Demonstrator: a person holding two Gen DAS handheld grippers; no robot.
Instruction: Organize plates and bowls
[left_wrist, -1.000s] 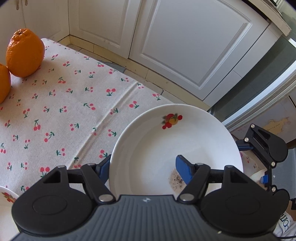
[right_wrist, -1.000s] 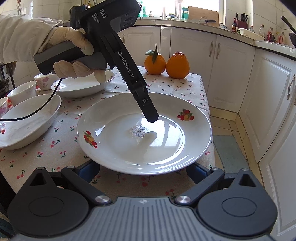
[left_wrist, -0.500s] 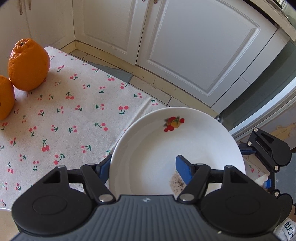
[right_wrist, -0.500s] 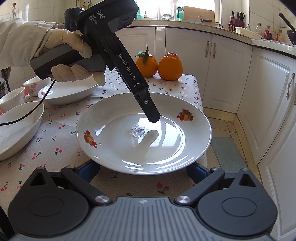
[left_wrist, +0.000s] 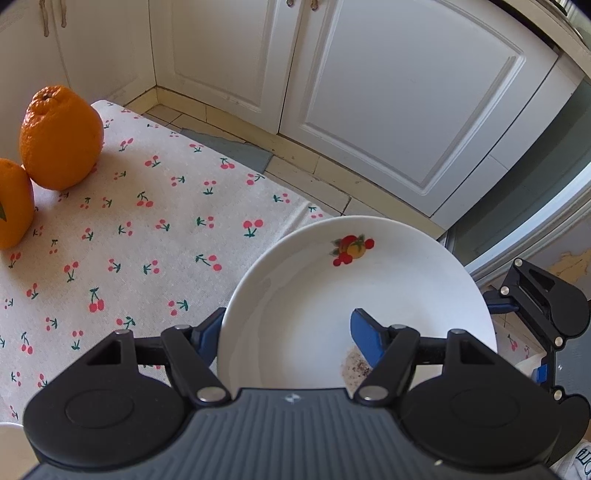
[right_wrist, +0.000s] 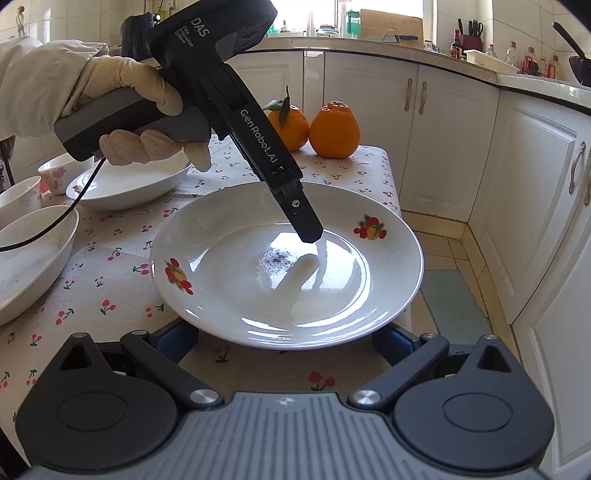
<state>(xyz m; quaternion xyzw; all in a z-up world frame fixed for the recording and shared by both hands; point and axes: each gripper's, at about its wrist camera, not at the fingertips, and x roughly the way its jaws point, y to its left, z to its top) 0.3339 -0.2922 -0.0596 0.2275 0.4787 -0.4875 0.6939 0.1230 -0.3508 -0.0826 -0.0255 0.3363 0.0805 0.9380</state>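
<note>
The right gripper (right_wrist: 284, 334) sits at the near rim of the white plate (right_wrist: 229, 266), its blue fingers spread wide on either side below the rim; no pad visibly presses it. The left gripper (left_wrist: 288, 332) pinches the plate's rim (left_wrist: 424, 288), one finger under it, the other inside on the well, near a dark speckled patch. The plate hangs partly past the table's right edge, over tiled floor. To its left the cherry-print tablecloth (right_wrist: 107, 258) lies bare up to three bowls (right_wrist: 33, 266) and a small cup. Beyond, two oranges (right_wrist: 334, 129) stand at the far corner, with white cabinets (right_wrist: 436, 110) close behind and to the right
</note>
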